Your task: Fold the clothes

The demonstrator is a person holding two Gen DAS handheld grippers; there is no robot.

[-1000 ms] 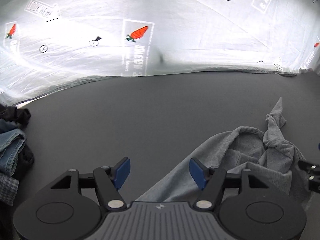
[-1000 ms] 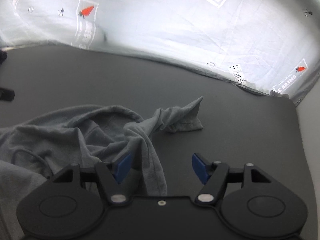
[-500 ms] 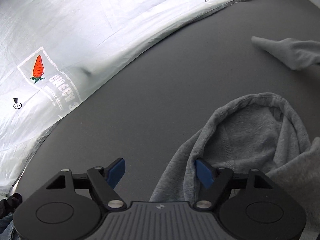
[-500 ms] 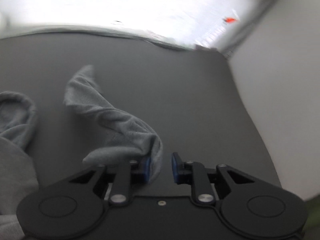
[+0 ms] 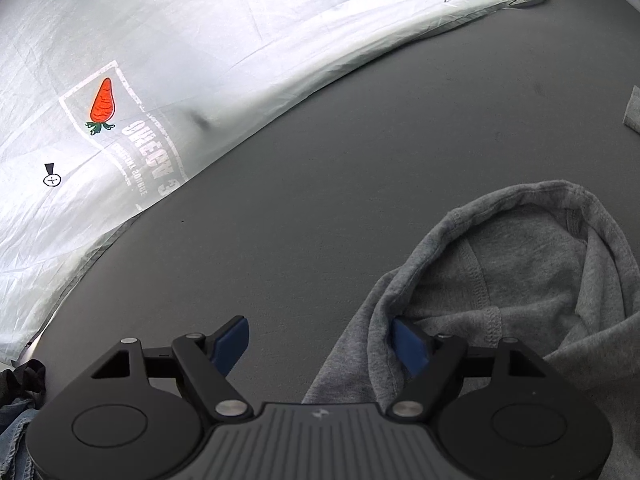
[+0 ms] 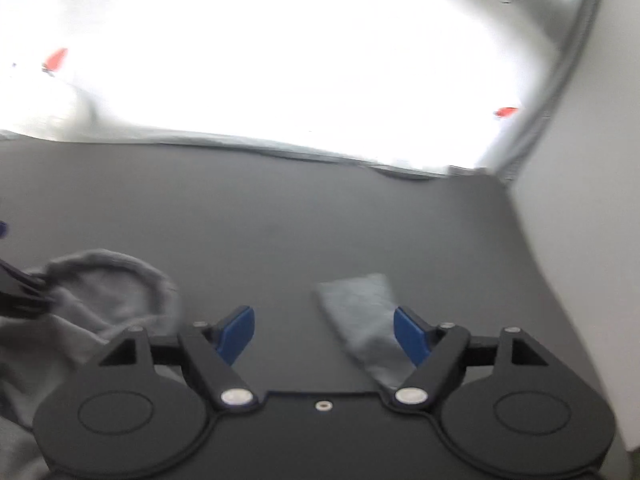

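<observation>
Left gripper (image 5: pixel 318 344) jaws apart, straddling the shirt (image 5: pixel 516 280) hem by its right pad: clamp one layer there. Right gripper (image 6: pixel 324 334) has just been opening; sleeve (image 6: pixel 360 312) lies slack by its right pad, unclamped. Pull both corners outward, flatten on the table (image 5: pixel 320 200). No containers visible.

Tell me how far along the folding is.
Barely started. Done: one sleeve is pulled out flat on the table; the right tongs have just opened and let it go. In hand: the open left tongs straddle the grey shirt collar. Left: spreading and every fold; more clothes wait.
</observation>
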